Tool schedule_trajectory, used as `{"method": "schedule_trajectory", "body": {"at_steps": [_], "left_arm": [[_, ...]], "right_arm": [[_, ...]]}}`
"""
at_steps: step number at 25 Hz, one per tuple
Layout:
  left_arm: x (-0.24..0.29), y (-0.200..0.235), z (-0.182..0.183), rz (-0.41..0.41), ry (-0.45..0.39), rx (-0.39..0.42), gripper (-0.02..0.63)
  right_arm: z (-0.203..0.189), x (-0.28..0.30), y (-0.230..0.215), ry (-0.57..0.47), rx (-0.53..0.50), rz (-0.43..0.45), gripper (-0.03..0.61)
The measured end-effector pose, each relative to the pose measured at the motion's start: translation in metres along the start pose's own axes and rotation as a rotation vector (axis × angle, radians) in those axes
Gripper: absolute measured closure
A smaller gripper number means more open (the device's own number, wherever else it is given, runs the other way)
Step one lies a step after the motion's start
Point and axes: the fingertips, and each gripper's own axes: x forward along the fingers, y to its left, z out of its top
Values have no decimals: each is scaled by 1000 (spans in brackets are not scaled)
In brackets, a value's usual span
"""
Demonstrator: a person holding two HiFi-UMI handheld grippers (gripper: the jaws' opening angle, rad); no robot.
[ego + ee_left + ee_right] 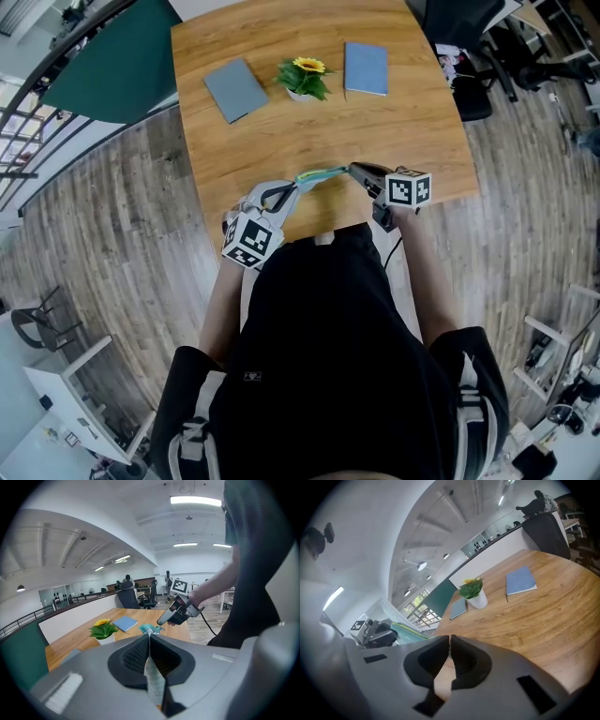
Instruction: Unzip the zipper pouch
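Table (412, 122): wood, most of top bare; operator stands at near edge. Far side, left to right: grey notebook (235, 89), sunflower pot (305, 80), blue notebook (366, 68). All well apart from work area, no obstruction.

Zipper pouch (319, 176): teal, at near edge approx centre, strung between the two grippers. Whether it clears the tabletop: can't confirm.

Left gripper (287, 191): clenched on pouch's left end; fabric seen nipped between the pads in left gripper view. Acting as anchor.

Right gripper (354, 170): tip at pouch's right end. Jaws drawn in to a hairline slit in right gripper view, and pouch runs in behind one jaw toward the tips. Nothing legible between the pads. Zip pull too small to make out, so grip on it unconfirmed.

Assessment: step in hand looks like the pull along the zip, w/ one end anchored. Zip state (open/closed) not readable, so progress can't be rated beyond "pouch secured".

Next move, in my judgement: right gripper needs a firm pinch on the zip pull, then a straight draw along the zip line while left holds steady & keeps fabric taut. Risks: slack fabric bunches & jams the zip; pull slips from a loose pinch.
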Motion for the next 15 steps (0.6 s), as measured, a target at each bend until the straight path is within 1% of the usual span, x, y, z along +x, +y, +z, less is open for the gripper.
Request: {"method": "schedule_trajectory", "body": {"at_steps": [3, 6, 15], "left_arm": [[-2, 1, -2, -3, -5, -13, 606], [-3, -1, -5, -8, 1, -16, 606], [-7, 2, -12, 8, 6, -33, 606]], "right_arm": [[0, 1, 2, -8, -12, 15, 551], [0, 3, 3, -9, -18, 14, 525], [-6, 3, 4, 1, -33, -2, 523]]}}
